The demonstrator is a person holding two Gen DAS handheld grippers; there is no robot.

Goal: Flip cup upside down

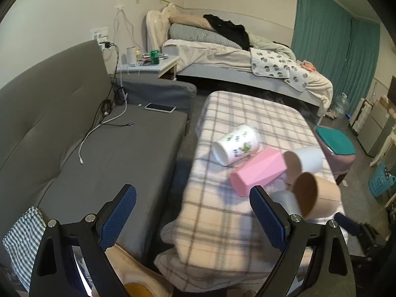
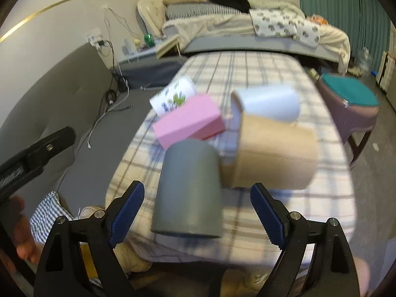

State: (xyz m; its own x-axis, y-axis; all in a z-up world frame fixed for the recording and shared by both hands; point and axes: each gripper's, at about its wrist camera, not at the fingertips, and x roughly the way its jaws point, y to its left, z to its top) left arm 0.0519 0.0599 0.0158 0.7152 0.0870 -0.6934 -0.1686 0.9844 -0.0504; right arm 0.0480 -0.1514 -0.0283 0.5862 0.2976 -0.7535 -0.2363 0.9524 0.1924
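Observation:
Several cups lie on their sides on a plaid-covered table [image 1: 247, 113]: a white printed cup [image 1: 236, 144], a pink faceted cup [image 1: 257, 170], a white cup [image 1: 305, 159], a tan cup [image 1: 315, 198] and a grey cup [image 1: 284, 199]. In the right wrist view the grey cup [image 2: 189, 193] lies between the fingers of my open right gripper [image 2: 198, 212], untouched, with the tan cup [image 2: 274, 156], pink cup [image 2: 189, 122], white cup [image 2: 268, 104] and printed cup [image 2: 173, 96] beyond. My left gripper [image 1: 193, 215] is open and empty over the table's near left edge.
A grey sofa [image 1: 74, 133] with a phone [image 1: 160, 108] and cables stands left of the table. A stool with a teal top [image 1: 334, 143] stands to the right. A bed [image 1: 247, 59] and nightstand [image 1: 148, 64] are behind. The table [image 2: 259, 74] fills the right view.

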